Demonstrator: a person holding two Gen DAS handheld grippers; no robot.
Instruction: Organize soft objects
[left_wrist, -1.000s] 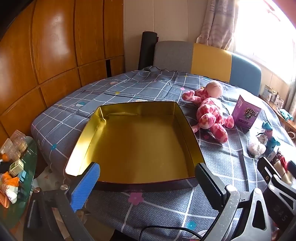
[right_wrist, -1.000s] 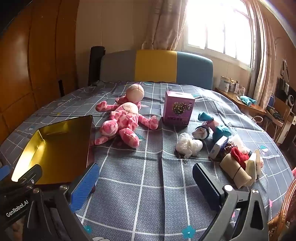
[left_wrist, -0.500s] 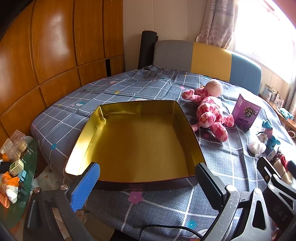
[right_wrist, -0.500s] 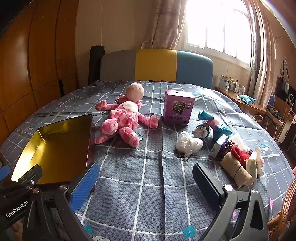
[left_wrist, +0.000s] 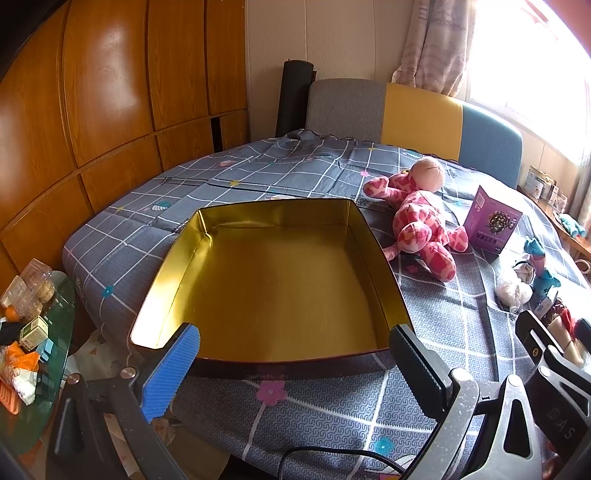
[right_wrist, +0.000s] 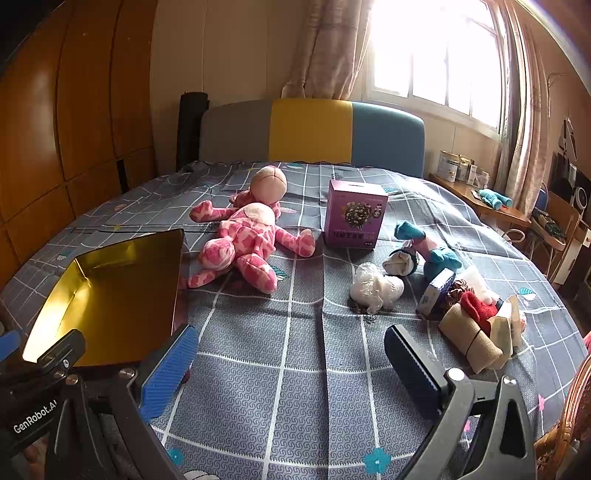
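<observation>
The pink plush toy lies on its back on the checked tablecloth, just beside the right wall of the gold tin, one foot close to the tin's corner. Nothing lies in the tin, so by the look of it the sorting has not begun and the step in hand is choosing a first soft thing to fetch.

Further right, well apart from the tin, a loose cluster sits together: a white crumpled wad, a rolled sock, a teal and pink soft toy, a red cloth and a tan roll. A purple carton stands upright behind them and looks stiff, so it probably stays out.

The right gripper hangs low over bare cloth at the near edge, fingers spread wide and holding nothing. The left gripper is likewise wide apart and empty, poised at the near rim of the tin.

The next move likely calls for the right gripper to reach forward to the plush toy or the white wad, straddle a bulky part, pinch firmly since the filling will give, then carry it left over the tin wall
</observation>
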